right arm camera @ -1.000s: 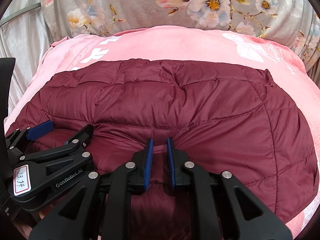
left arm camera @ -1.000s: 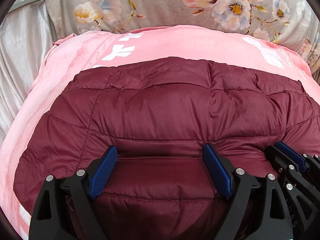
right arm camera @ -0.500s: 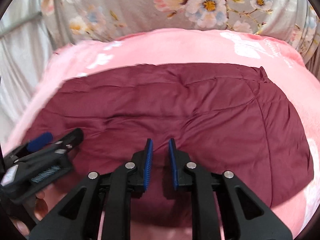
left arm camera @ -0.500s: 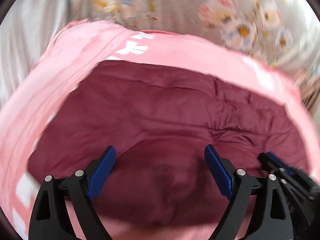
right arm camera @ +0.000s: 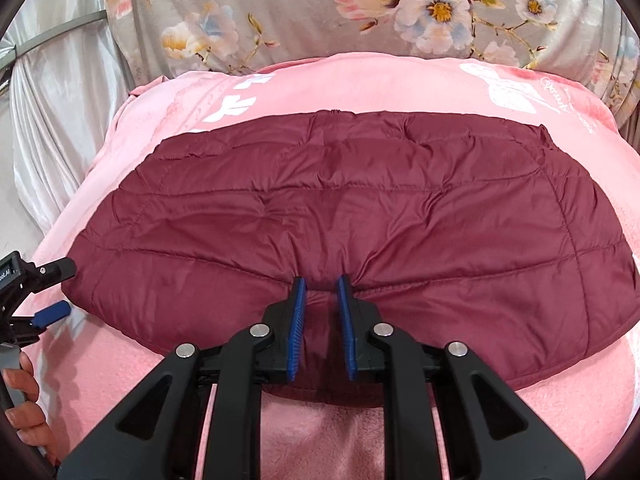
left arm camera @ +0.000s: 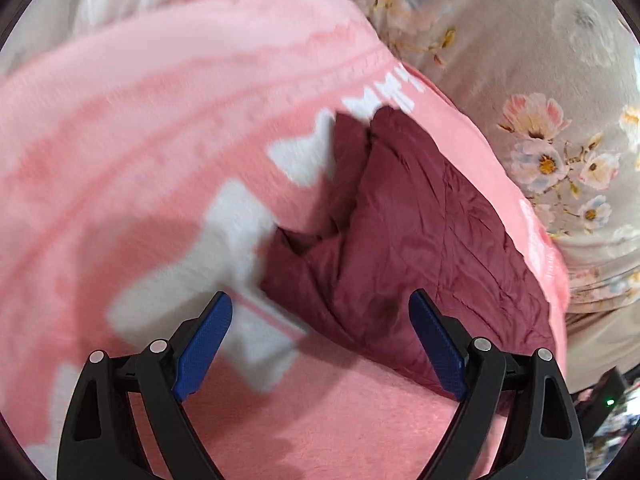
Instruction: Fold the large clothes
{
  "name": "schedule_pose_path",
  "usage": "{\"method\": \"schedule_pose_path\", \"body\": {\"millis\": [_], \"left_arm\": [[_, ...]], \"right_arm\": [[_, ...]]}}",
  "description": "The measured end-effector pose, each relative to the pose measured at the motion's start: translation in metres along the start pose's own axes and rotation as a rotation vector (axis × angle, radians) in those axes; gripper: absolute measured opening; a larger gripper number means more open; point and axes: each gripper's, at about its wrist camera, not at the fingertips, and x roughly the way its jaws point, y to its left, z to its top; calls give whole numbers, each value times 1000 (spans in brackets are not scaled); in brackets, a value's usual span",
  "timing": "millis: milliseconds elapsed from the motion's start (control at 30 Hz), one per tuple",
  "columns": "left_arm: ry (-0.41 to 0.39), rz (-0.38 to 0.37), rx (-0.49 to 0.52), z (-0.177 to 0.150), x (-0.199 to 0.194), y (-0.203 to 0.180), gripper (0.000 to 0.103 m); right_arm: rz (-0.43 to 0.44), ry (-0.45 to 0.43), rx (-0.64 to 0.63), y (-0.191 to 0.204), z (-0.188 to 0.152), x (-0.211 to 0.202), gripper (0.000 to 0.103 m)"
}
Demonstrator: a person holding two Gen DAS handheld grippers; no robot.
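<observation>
I hold the maroon quilted jacket (right arm camera: 344,216) flat on a pink blanket (right arm camera: 360,88), its near hem bunched between the blue pads of my right gripper (right arm camera: 322,324). Those jaws stand close together with a narrow gap, and the hem fabric rises into that gap; I read it as a pinch on the jacket's near edge, though how firmly the pads bite I cannot tell. My left gripper (left arm camera: 320,344) hangs off the jacket's left side over bare blanket, jaws wide apart and holding nothing; in its view the jacket's left end (left arm camera: 404,240) lies rumpled just ahead of the fingertips. A floral sheet (right arm camera: 360,4) runs along the far side, and a pale curtain (right arm camera: 60,92) hangs at far left.

The risks, as I judge them: the shiny padded shell looks slippery, and a one-point pinch at mid-hem could let it slide free if I lift or drag. With only the right side gripped, any pull could skew the jacket and drag the left end into a deeper crumple. The left jaws, closing here, could catch the plush blanket along with the jacket, or instead of it. The blur in the left view makes the exact edge hard to place, so a hasty grab might miss.
</observation>
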Motion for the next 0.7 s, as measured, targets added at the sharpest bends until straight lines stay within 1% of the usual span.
{"method": "schedule_pose_path", "body": {"millis": [67,133,167,200,233,267,300,333,367,433,500,567,600,700], "left_arm": [[-17,23,24,-3,3,-7,87],[-4,-2,40,-4,8,-15,86],[4,-22,35,-5,10,-19,83],[10,-41,35,-4,13,-22,77],[30,-69,45,-6,16,-29,56],[42,-75,51,-6,19,-33,39],[47,-77,63,-6,18,-40,33],[37,-74,75,-6,15,-45,20],[11,-66,102,-5,7,-51,14],[-22,-89,137,-3,-9,-62,10],[-51,-133,174,2,-28,-79,8],[-72,-169,209,3,-42,-96,7],[-86,-188,247,2,-50,-111,7],[-112,-215,362,-7,-66,-157,7]], "right_arm": [[-3,1,-2,1,-1,3,16],[-3,3,-1,0,-2,5,16],[2,5,4,-1,-2,6,16],[11,7,12,-3,-2,6,16],[18,7,19,-4,-2,5,16],[22,6,26,-6,-2,3,16],[21,8,34,-7,-2,-2,16],[23,7,45,-9,-2,-8,16],[34,4,56,-11,-2,-14,17],[69,11,75,-15,-4,-23,18],[84,30,95,-21,-7,-20,18],[73,36,103,-25,-11,-14,15],[74,39,113,-26,-13,-10,15],[82,36,127,-29,-13,-7,15]]}}
